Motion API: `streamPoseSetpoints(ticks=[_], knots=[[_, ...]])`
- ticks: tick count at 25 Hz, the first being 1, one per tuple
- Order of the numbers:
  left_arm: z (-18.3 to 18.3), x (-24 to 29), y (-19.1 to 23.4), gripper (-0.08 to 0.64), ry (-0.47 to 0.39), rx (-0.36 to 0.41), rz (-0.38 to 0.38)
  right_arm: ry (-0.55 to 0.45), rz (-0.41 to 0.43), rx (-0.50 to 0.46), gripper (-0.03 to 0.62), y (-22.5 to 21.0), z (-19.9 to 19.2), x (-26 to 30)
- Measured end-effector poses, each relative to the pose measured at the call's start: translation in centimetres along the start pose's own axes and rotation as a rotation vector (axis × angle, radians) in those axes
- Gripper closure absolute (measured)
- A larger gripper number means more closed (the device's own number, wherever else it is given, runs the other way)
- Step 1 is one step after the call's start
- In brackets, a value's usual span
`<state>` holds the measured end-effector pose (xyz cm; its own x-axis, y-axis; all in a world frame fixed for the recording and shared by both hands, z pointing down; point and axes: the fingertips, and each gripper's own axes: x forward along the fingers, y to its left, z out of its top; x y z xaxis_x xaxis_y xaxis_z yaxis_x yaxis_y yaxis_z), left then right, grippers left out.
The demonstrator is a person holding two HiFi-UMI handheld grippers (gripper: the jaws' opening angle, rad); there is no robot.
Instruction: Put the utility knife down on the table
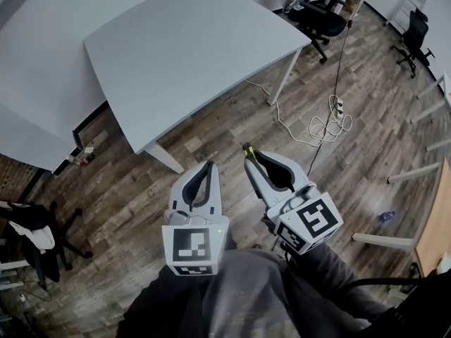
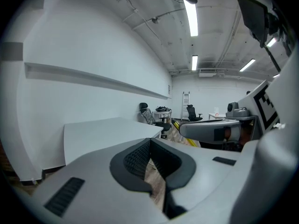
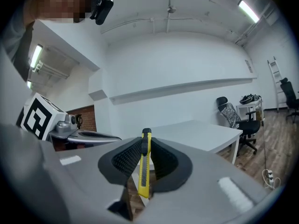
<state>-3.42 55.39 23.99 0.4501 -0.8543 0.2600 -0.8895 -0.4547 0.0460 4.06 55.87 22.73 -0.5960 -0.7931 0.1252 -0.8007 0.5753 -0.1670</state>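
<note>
A grey table (image 1: 190,55) is standing in the upper left of the head view, on a wooden floor (image 1: 232,129). A black chair (image 1: 320,16) is sitting at the upper right, and a white cable (image 1: 313,127) is lying right of centre. The knife (image 3: 145,164) (yellow, with a black slider) is standing upright between the pads of the right gripper (image 1: 248,159), which is clamping it at lower centre, apart from the table. The left gripper (image 2: 150,143), just beside, is showing its jaws together on nothing.
</note>
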Motion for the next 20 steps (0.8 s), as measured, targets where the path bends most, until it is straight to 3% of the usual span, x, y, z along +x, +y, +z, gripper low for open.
streamPoseSetpoints(ticks=[5, 11, 20], knots=[[1.2, 1.0, 2.1, 0.557, -0.017, 0.009, -0.002, -0.021, -0.032, -0.021, 0.529, -0.3, 1.4, 1.6], [1.4, 2.4, 2.4, 0.557, 0.019, 0.039, 0.001, -0.028, -0.05, -0.029, 0.529, -1.3, 2.3, 2.0], [1.9, 7.7, 2.0, 0.557, 0.078, 0.078, 0.019, -0.054, -0.038, -0.017, 0.529, -5.8, 3.2, 4.0]])
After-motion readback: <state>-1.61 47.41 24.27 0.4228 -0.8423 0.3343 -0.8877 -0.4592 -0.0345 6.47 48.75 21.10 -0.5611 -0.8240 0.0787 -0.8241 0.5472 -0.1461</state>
